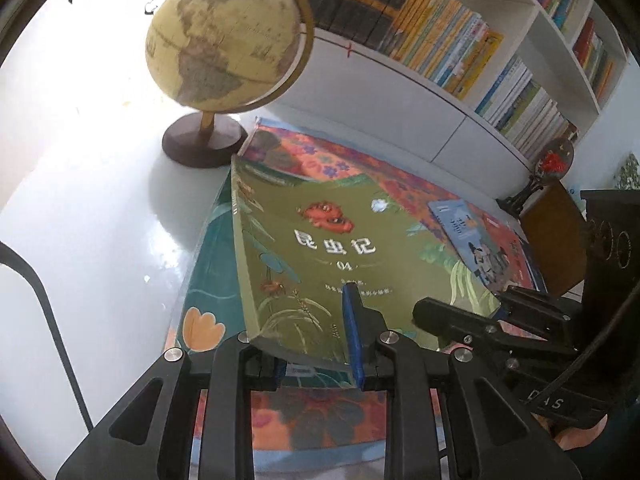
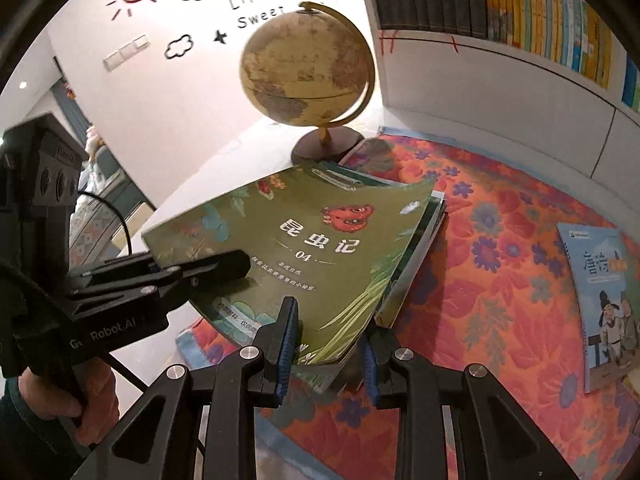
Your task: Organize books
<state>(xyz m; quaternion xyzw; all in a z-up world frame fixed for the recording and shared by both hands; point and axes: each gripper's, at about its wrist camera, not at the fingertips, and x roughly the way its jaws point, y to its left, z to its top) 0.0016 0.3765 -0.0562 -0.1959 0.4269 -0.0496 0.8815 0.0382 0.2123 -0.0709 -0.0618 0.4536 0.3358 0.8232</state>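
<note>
Both claws, left (image 1: pixel 316 364) and right (image 2: pixel 326 354), clamp the green book's (image 2: pixel 304 248) near edge; thin and floppy, it sags, so grip near the spine.

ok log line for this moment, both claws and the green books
left claw: shut on green book stack | right claw: shut on same stack, near edge | stack: lifted over floral mat | globe: behind
</note>
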